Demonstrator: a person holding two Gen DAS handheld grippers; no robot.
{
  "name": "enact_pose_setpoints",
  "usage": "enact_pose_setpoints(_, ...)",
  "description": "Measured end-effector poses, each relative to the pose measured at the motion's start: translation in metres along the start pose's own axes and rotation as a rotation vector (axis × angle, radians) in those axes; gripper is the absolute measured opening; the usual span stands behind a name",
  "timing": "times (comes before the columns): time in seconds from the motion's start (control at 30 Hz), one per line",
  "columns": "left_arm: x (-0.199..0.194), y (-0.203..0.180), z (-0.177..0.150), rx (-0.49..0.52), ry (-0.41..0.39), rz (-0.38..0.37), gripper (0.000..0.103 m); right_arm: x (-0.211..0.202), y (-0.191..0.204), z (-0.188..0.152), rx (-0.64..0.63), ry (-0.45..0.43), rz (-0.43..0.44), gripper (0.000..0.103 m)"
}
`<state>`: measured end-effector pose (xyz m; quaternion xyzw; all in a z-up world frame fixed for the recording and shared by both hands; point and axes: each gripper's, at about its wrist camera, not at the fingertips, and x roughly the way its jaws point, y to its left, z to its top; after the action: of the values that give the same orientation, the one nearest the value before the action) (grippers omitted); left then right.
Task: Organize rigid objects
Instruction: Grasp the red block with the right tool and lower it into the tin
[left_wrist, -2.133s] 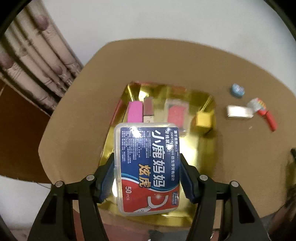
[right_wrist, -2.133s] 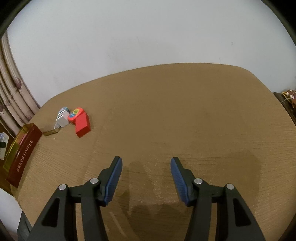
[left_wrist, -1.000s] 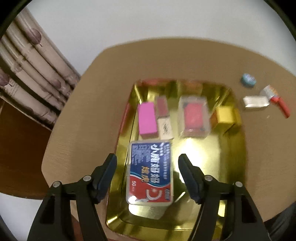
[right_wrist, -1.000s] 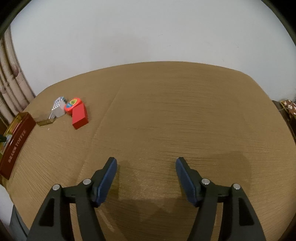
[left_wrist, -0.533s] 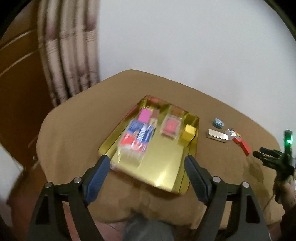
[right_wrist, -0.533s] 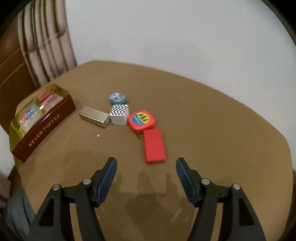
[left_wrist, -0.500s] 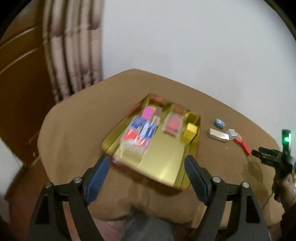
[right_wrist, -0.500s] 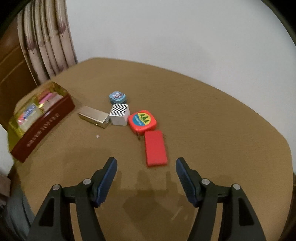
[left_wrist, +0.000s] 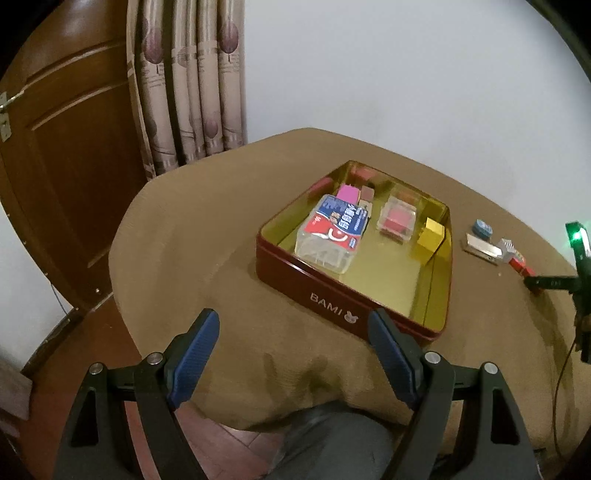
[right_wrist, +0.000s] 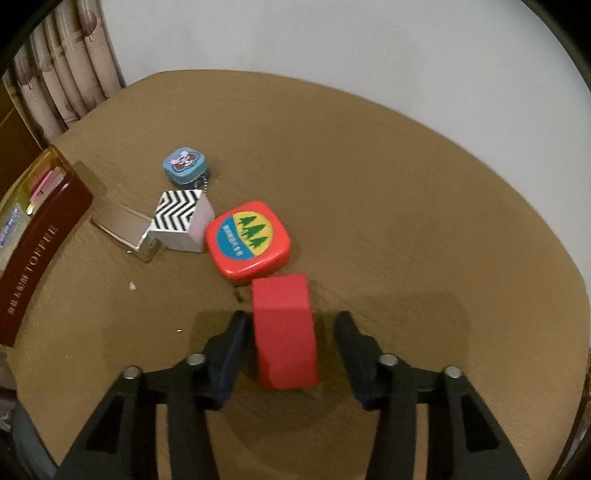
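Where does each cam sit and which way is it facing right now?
Left wrist: on the left gripper, angled down across the table at the red tin; open fingers, a grey-clad leg, and the right gripper at right.
Right wrist: on the right gripper, steeply down at the red block between closing jaws, not yet pressing.
Shared: tin, red block, silver box.

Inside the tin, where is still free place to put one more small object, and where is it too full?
In the tin, the gold floor along the near wall and toward the near right corner is bare, bordered by the floss box, the yellow block and the clear case. The far end is crowded: pink block and other small boxes sit close together.
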<state>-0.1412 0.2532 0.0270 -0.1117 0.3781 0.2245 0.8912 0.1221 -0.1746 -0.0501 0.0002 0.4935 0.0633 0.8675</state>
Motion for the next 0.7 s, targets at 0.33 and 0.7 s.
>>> enact_pose_setpoints(0.33,-0.006,0.006,-0.004,-0.033,-0.073,-0.016,0.079,-0.050,0.037,-0.024,0.067,-0.068,0.095,0.030)
enact_pose_setpoints(0.7,0.003,0.016,0.002,-0.041,0.034,-0.044,0.087,-0.101,0.234,0.049,-0.128,-0.152,0.427,0.030)
